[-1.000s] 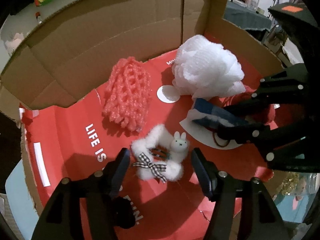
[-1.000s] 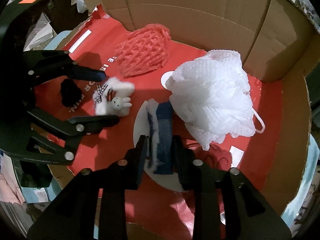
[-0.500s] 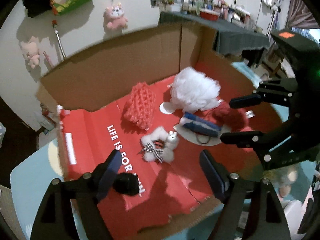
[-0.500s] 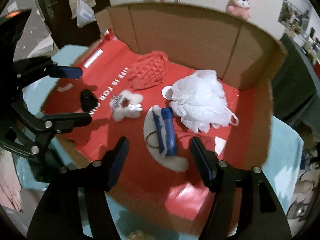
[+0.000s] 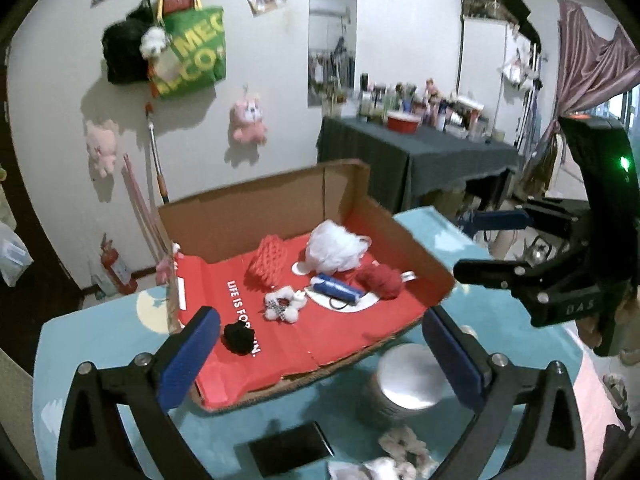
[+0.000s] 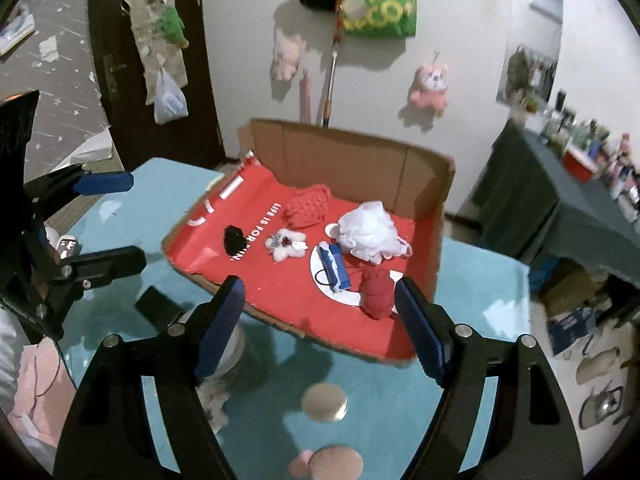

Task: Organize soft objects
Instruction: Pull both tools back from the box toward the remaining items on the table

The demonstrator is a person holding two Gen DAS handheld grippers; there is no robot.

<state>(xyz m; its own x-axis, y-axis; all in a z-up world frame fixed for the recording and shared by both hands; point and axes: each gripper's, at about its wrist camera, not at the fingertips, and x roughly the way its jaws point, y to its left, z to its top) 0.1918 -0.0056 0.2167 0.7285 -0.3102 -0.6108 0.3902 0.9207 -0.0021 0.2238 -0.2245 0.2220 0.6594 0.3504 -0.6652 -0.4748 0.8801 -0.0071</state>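
Observation:
An open cardboard box (image 5: 416, 256) with a red floor stands on the teal table. In it lie a white mesh pouf (image 5: 334, 250), a pink-red foam net (image 5: 269, 268), a white fluffy bunny scrunchie (image 5: 285, 309), a blue-and-white pouch (image 5: 338, 288), a red knit lump (image 5: 382, 280) and a black scrunchie (image 5: 239, 338). My left gripper (image 5: 319, 314) hangs open and empty, above and in front of the box. My right gripper (image 6: 319, 286) is open too, holding nothing, raised over the near box edge (image 6: 280, 320). The right wrist view shows the pouch (image 6: 334, 266) beside the pouf (image 6: 366, 232).
On the teal cloth in front of the box sit a round metal tin (image 5: 408, 376), a black phone (image 5: 288, 448) and fluffy items (image 5: 400, 444). A dark-draped table (image 5: 420, 156) with bottles stands behind. Plush toys and a green bag hang on the wall.
Both grippers have pulled up and back out of the box. My right gripper opened and let go of the blue-and-white pouch, which now lies in the box.

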